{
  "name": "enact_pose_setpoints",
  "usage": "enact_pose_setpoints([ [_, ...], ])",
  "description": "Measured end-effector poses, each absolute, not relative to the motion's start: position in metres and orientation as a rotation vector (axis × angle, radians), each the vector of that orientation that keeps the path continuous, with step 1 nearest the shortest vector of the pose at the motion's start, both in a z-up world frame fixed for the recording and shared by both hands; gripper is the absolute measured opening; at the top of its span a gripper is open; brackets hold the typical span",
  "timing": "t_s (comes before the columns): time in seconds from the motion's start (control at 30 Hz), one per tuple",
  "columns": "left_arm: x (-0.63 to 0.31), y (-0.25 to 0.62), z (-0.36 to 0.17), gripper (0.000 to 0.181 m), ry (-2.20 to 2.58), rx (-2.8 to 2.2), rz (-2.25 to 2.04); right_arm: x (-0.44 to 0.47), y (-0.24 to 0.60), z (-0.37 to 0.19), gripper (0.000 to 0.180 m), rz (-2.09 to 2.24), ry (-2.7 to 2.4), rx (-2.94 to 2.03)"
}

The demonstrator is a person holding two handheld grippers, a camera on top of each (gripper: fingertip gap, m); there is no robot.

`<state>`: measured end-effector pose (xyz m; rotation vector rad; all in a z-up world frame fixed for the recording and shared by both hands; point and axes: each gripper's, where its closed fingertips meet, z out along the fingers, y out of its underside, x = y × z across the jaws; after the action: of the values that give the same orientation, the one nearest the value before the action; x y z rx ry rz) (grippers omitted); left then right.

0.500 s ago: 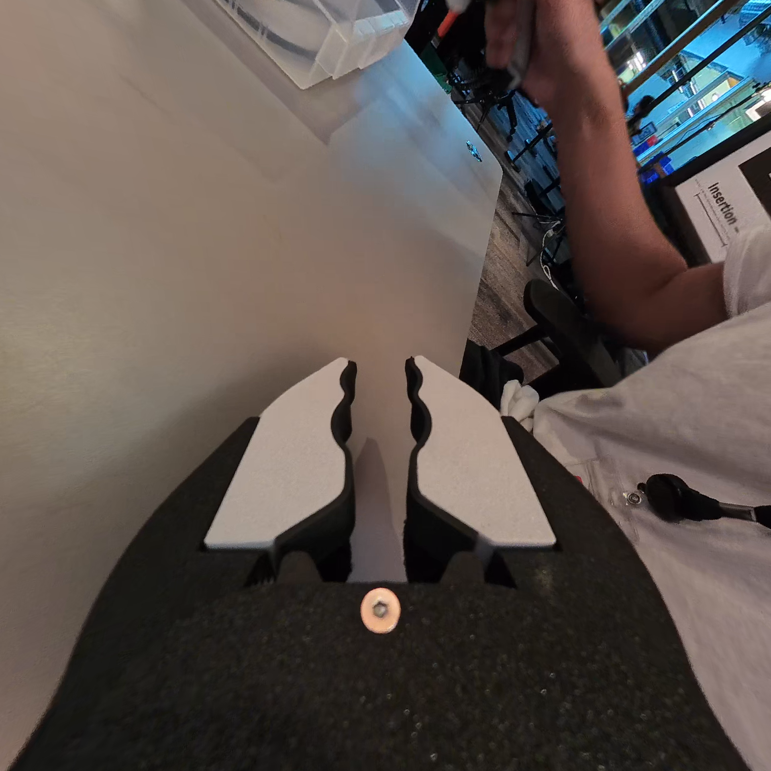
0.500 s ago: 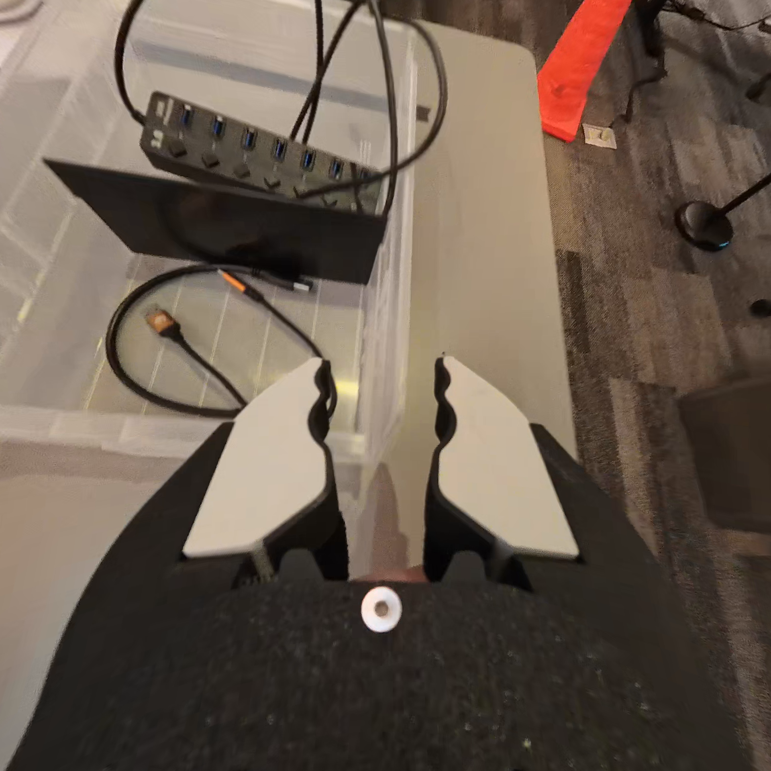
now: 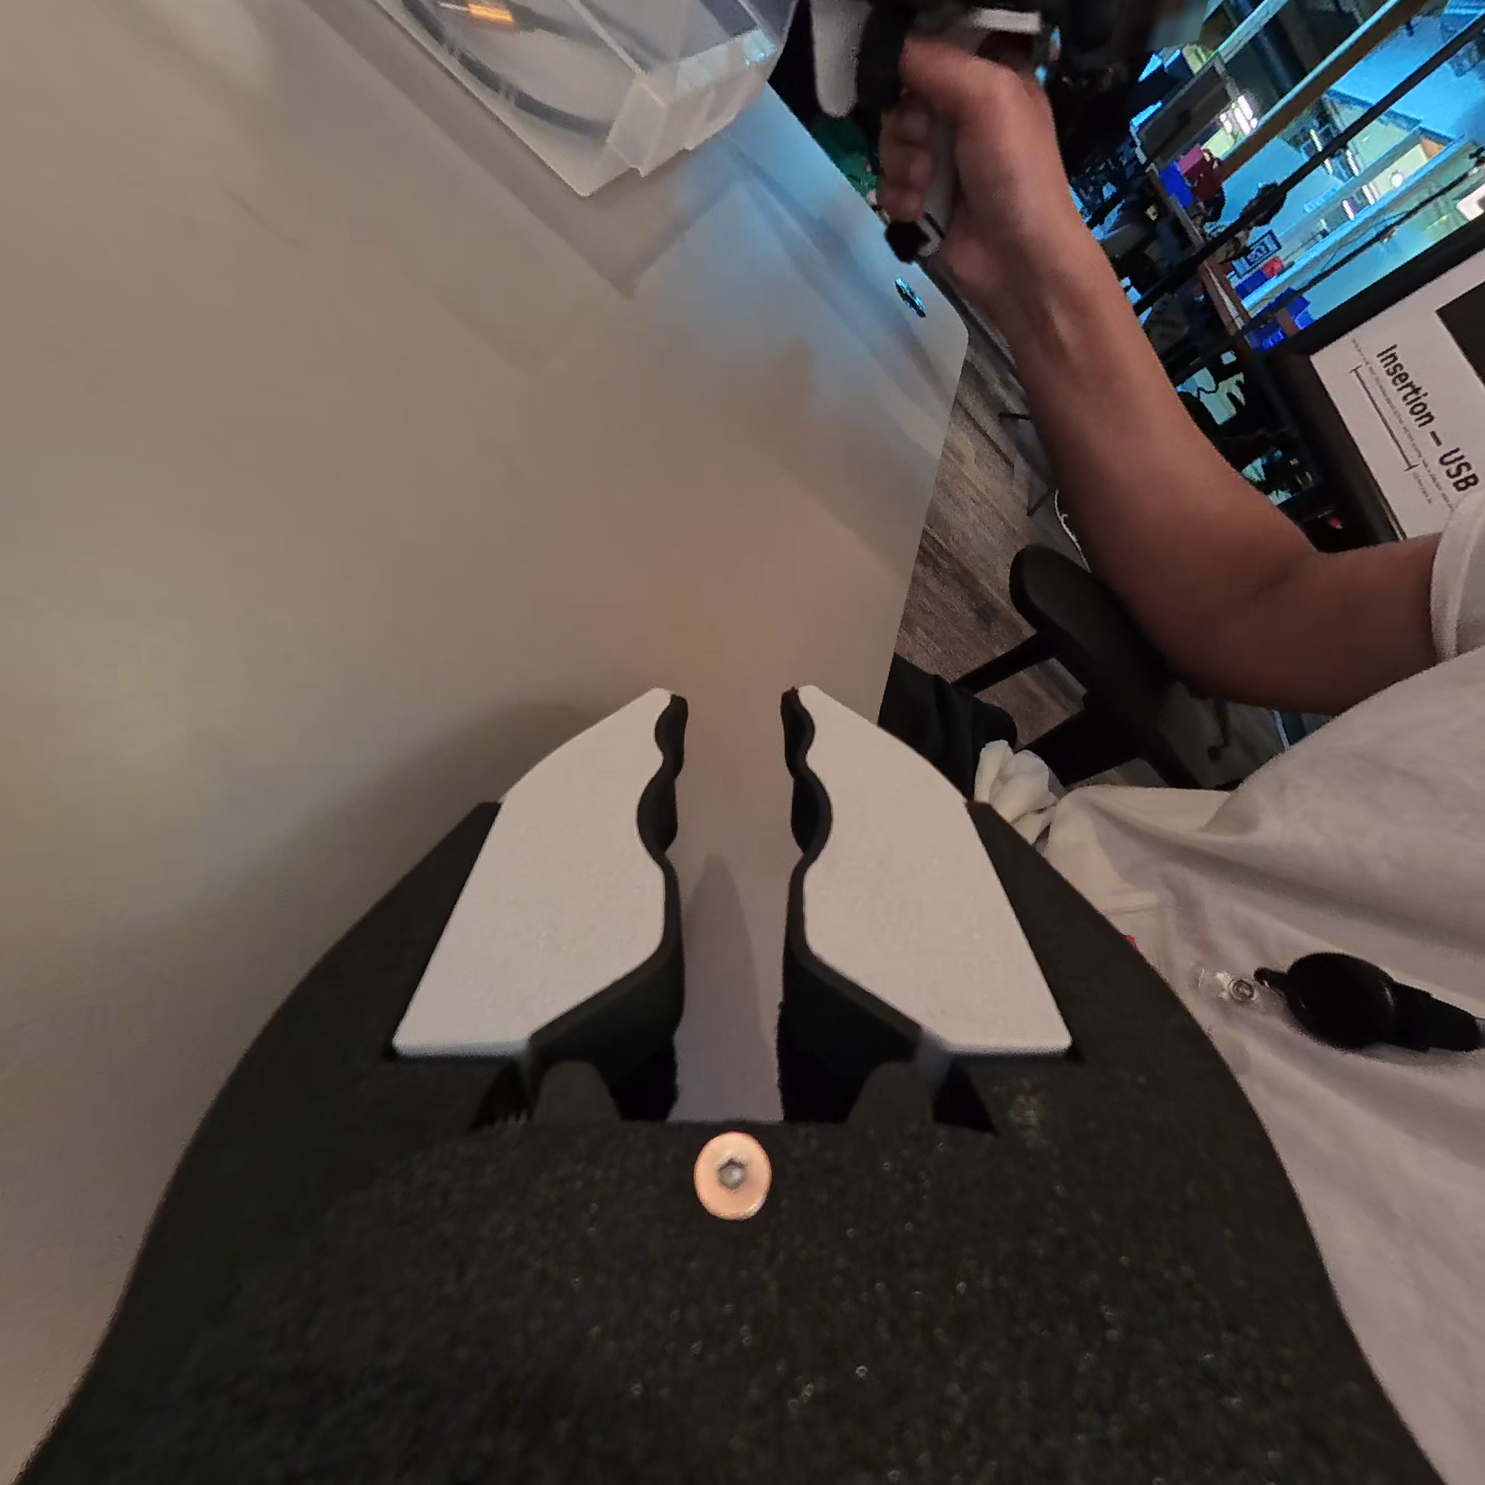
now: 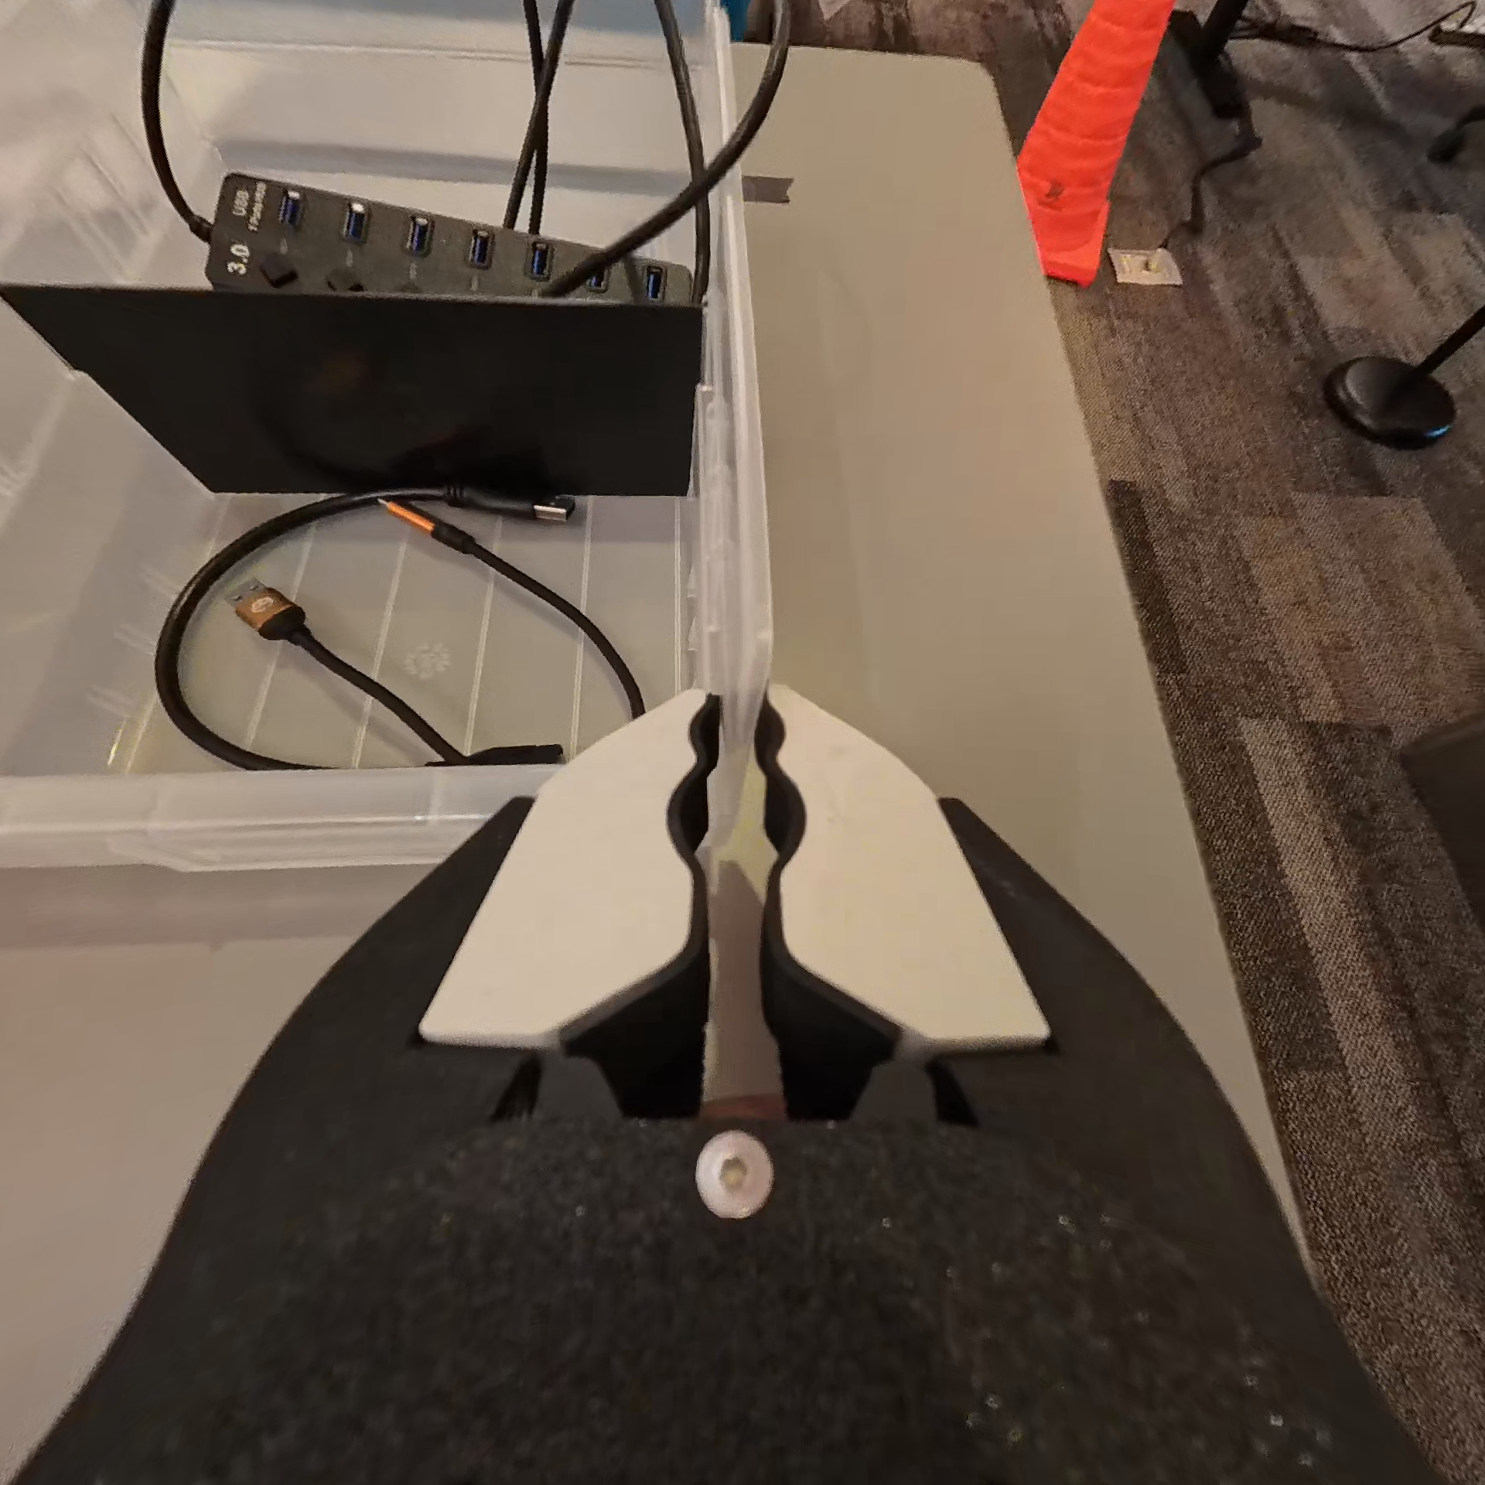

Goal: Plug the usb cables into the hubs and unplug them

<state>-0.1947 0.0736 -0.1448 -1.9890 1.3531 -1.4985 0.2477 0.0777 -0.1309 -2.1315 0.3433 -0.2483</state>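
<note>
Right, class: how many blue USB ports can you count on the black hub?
7 ports, in one row along the hub inside the clear bin. A cable crosses the sixth; the black panel may hide others.

Both grippers are showing 2 pale grey fingers [image 3: 562, 884] with wavy black inner edges, black speckled bodies, 1 silver hex screw [image 3: 732, 1176] each; the person is wearing a white short-sleeved shirt [image 3: 1286, 924].

The right hand-held gripper [image 4: 735, 707] has narrowed its jaws around the clear bin's wall [image 4: 735, 562].
</note>
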Motion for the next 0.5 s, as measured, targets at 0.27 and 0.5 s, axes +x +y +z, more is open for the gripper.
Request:
enact_pose_setpoints([
  [0.27,-0.214,0.104,-0.121,0.028,1.272,-1.921,-1.38,0.111,0.067,-0.088,0.024,-0.099,0.199,-1.963],
  [0.5,-0.282,0.22,-0.028,0.028,1.245,-1.858,-1.095,-0.063,0.089,-0.1,0.024,0.527,0.011,-1.84],
])
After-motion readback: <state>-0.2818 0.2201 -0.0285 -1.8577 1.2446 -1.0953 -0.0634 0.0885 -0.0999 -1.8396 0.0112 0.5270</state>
